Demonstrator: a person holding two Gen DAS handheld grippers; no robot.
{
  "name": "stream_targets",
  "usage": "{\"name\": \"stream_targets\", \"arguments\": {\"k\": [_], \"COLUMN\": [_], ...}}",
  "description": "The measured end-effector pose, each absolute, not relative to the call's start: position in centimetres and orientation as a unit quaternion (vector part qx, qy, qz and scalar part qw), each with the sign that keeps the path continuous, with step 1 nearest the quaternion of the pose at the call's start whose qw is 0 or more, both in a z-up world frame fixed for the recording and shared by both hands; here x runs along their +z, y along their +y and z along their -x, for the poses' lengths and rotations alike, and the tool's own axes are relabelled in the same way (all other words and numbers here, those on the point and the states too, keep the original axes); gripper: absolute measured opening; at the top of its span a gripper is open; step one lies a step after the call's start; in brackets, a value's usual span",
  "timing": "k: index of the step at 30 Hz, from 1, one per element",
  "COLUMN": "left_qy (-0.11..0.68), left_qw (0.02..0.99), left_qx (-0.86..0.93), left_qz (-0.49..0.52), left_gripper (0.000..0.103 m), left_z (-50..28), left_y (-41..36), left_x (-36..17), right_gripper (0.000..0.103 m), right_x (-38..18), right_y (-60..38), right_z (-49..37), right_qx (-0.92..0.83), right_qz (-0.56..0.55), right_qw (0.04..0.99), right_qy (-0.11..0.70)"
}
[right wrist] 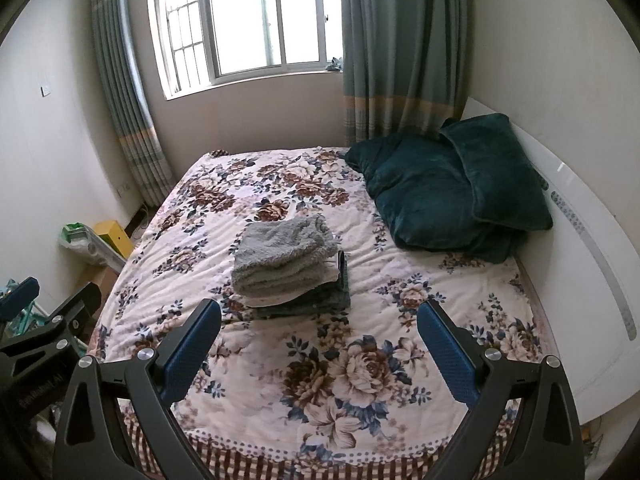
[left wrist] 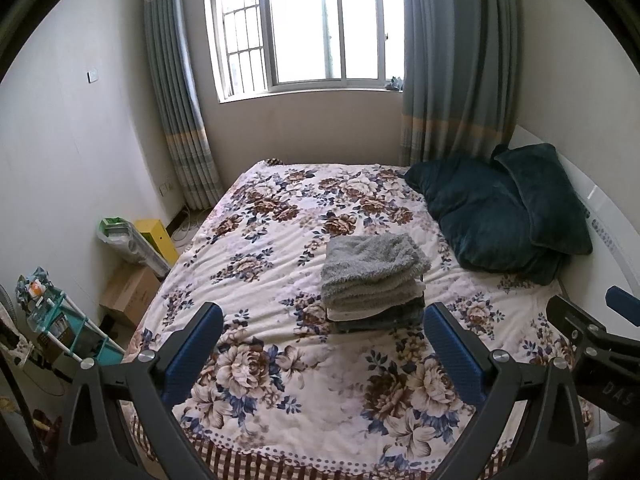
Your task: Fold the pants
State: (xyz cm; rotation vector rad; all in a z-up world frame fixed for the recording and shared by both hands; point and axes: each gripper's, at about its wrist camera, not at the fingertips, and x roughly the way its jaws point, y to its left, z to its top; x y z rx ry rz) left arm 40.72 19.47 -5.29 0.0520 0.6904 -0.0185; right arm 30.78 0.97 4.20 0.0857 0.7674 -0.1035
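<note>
Folded pants [left wrist: 374, 280] mid-bed [left wrist: 256, 264], pillows [left wrist: 504, 216] right, window [left wrist: 308, 28] behind.

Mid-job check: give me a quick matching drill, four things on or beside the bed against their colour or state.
1. folded pants stack
2. pillows
3. left gripper
4. box on the floor

a. yellow
b. open, holding nothing
c. grey, fuzzy on top
d. dark teal, by the headboard

Pairs: 1-c, 2-d, 3-b, 4-a

I see daylight flooding through the blown-out window [left wrist: 304, 28], soft shadows, sharp focus, and heavy fisheye bending with dark corners.
</note>
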Motion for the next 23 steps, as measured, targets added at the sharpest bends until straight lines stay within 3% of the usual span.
{"name": "stream_targets", "arguments": {"k": [23], "left_qy": [0.324], "left_qw": [0.946], "left_qx": [-0.003], "left_qz": [-0.028], "left_gripper": [0.103], "left_z": [-39.5], "left_y": [20.3], "left_x": [-5.1], "right_gripper": [0.101], "right_x": [4.9], "right_y": [1.6], "right_z": [-30.6], "right_qx": [-0.047], "right_qz": [-0.044], "right_qw": [0.929], "right_qy": [0.364]}}
